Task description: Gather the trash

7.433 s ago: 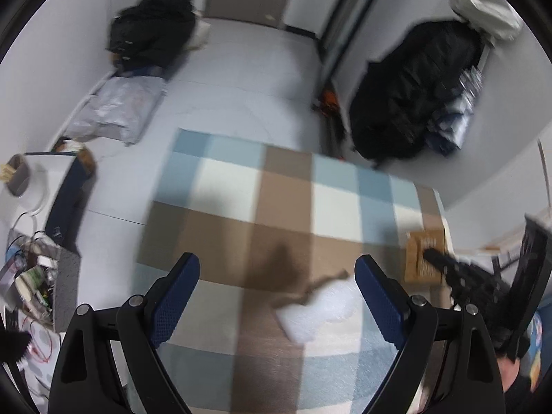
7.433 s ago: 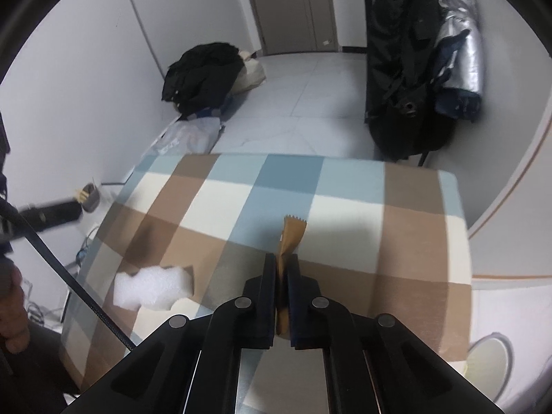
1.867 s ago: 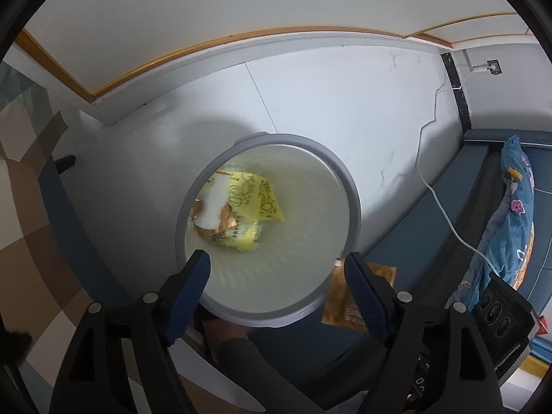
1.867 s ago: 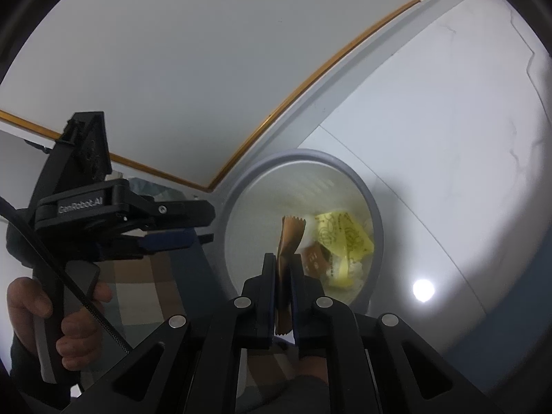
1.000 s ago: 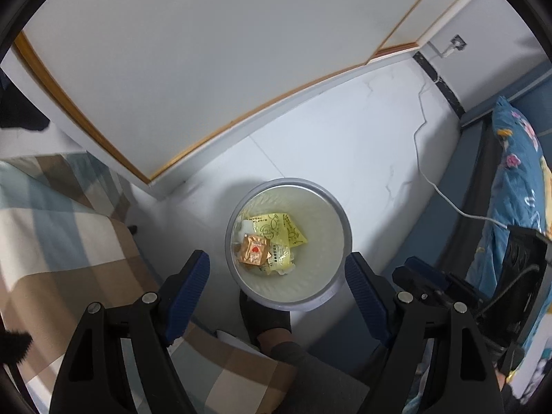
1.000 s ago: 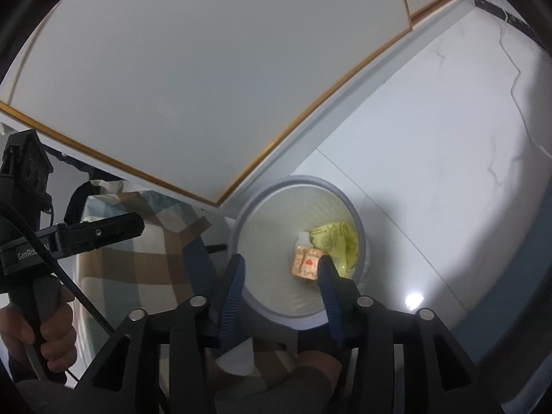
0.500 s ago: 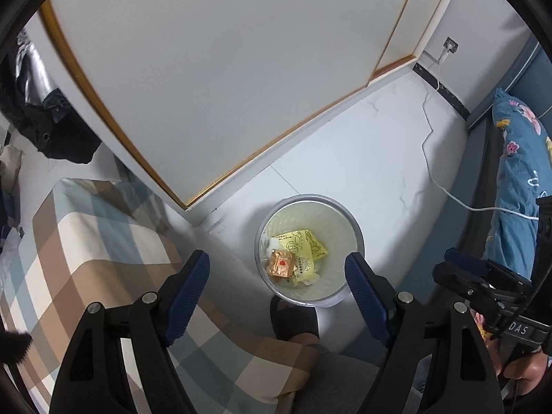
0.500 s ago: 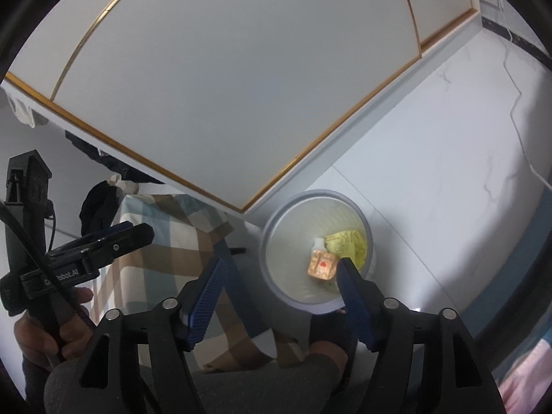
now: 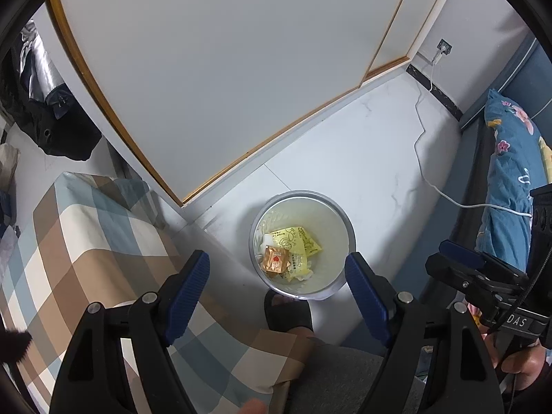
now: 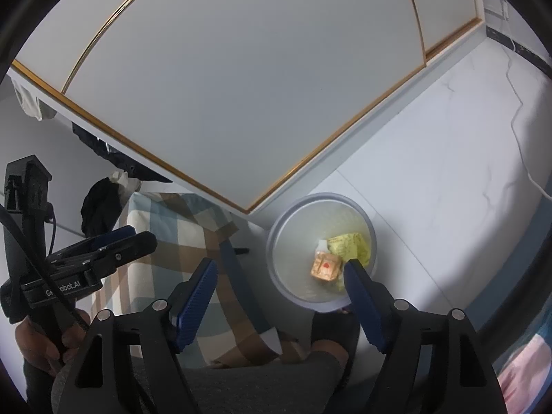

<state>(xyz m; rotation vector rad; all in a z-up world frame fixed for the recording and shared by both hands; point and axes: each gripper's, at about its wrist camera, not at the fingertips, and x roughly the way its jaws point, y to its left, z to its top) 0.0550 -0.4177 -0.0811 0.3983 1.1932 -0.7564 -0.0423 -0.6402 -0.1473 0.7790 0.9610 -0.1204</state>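
Note:
A grey round trash bin (image 9: 339, 208) stands on the white floor, also in the right wrist view (image 10: 286, 217). Inside lie an orange-brown packet (image 9: 275, 259) (image 10: 324, 266) and yellow wrappers (image 9: 293, 238) (image 10: 348, 244). My left gripper (image 9: 277, 289) is open and empty, well above the bin. My right gripper (image 10: 279, 286) is open and empty, also high above the bin. Each gripper shows in the other's view: the right one (image 9: 483, 272), the left one (image 10: 103, 245).
A checked blue, brown and cream cloth covers a table (image 9: 79, 241) left of the bin. A white wardrobe door (image 9: 224, 69) with wooden trim stands behind. A white cable (image 9: 434, 179) runs across the floor. A bed with floral bedding (image 9: 510, 179) is at right. My slippered foot (image 9: 288, 314) is beside the bin.
The right gripper opened and dropped the orange-brown packet into the bin. Both grippers have since risen away from the bin, which looks smaller now.

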